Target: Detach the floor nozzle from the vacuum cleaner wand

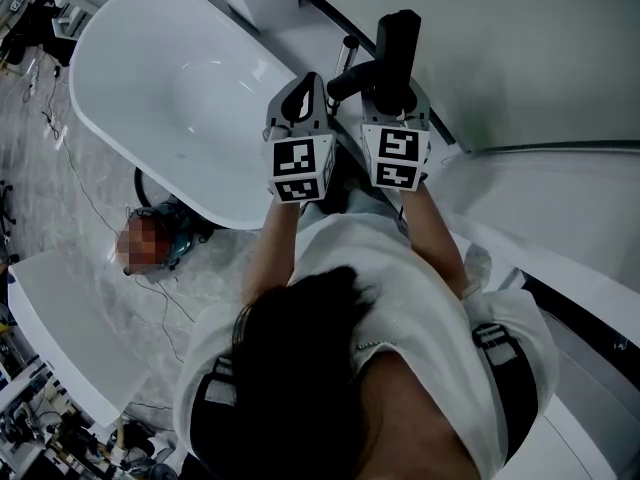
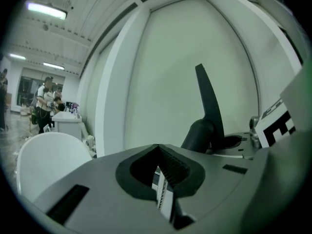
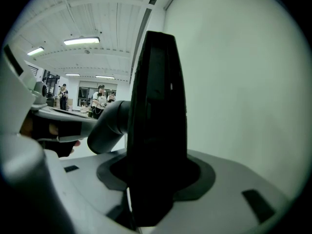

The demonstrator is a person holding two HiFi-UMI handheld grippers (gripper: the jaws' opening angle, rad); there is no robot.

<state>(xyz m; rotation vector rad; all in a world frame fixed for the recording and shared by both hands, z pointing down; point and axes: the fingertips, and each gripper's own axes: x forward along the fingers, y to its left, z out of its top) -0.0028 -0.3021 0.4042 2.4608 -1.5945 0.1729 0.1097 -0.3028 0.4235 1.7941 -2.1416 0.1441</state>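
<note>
floor nozzle (image 3: 156, 121), black, stands upright against a pale wall near the white bathtub (image 1: 130, 118). the right gripper (image 3: 148, 194) is clamped on the nozzle. the left gripper (image 2: 159, 152), just beside it, has its jaws together on nothing.

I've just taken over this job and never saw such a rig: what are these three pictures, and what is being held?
There is no robot arm here: a person holds a two-jaw gripper in each hand. The head view comes from a camera on the person's head, looking steeply down; the cubes with square markers are parts of the grippers. The two gripper views look along each gripper's own jaws. The left gripper is shut with nothing in it. The right gripper is closed on the black floor nozzle, held upright. A white bathtub stands below, to the left.
</note>
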